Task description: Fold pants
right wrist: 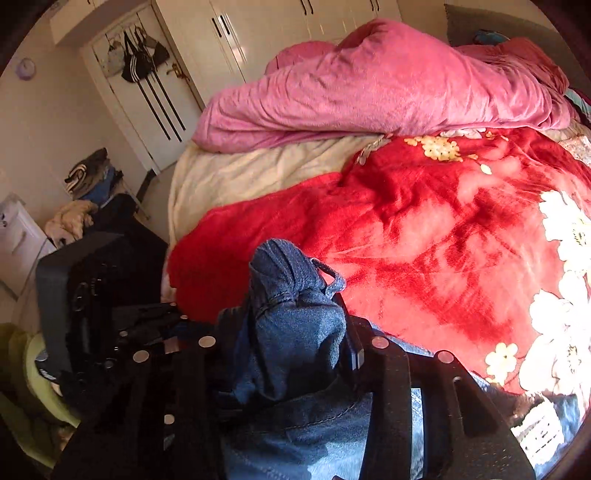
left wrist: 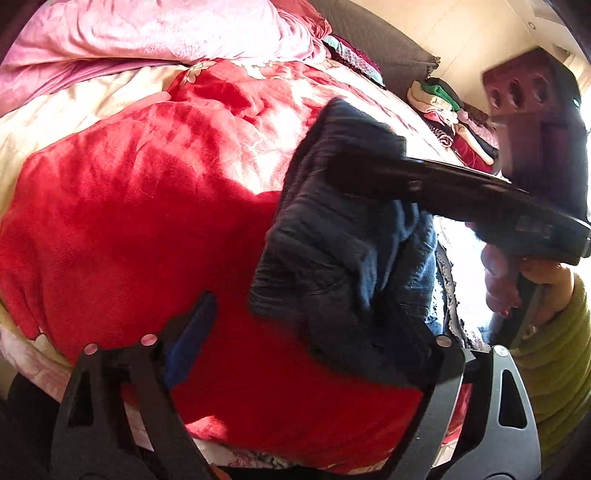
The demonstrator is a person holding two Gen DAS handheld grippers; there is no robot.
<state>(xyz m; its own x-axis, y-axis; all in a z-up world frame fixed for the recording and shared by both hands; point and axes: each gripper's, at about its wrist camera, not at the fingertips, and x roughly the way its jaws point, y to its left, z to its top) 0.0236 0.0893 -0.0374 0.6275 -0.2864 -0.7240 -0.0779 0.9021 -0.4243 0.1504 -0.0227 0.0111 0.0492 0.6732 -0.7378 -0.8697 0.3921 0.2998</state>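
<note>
**Bedroom, pants held over the bed between two tongs**

Left wrist view, left to right. Pink quilt point(left wrist: 155, 33), bunched along the far edge of the bed. Red floral blanket point(left wrist: 122, 206), spread across the mattress and filling most of the view. Left tongs point(left wrist: 295, 332): fingers spread wide apart, the left blue-padded finger point(left wrist: 192, 332) free over the blanket; dark denim lies against the right finger, though whether that finger presses it is hard to tell in the shadow. Pants point(left wrist: 343, 251), dark blue jeans, bunched and hanging above the blanket at centre right. Right tongs point(left wrist: 369, 158), reaching in from the right, closed on the upper fold of the pants. Stack of folded clothes point(left wrist: 454, 114), far right, at the bed's edge. Right hand point(left wrist: 517, 280), in a green sleeve, around the handle.

Right wrist view, left to right. Door point(right wrist: 147, 85) with bags hung on it. Left tongs body point(right wrist: 96, 295), black, just beside the denim. Pants point(right wrist: 291, 325), a gathered wad clamped between the right tongs point(right wrist: 295, 332), the rest draped below. Red floral blanket point(right wrist: 443, 240), with the pink quilt point(right wrist: 388, 85) behind it.
</note>
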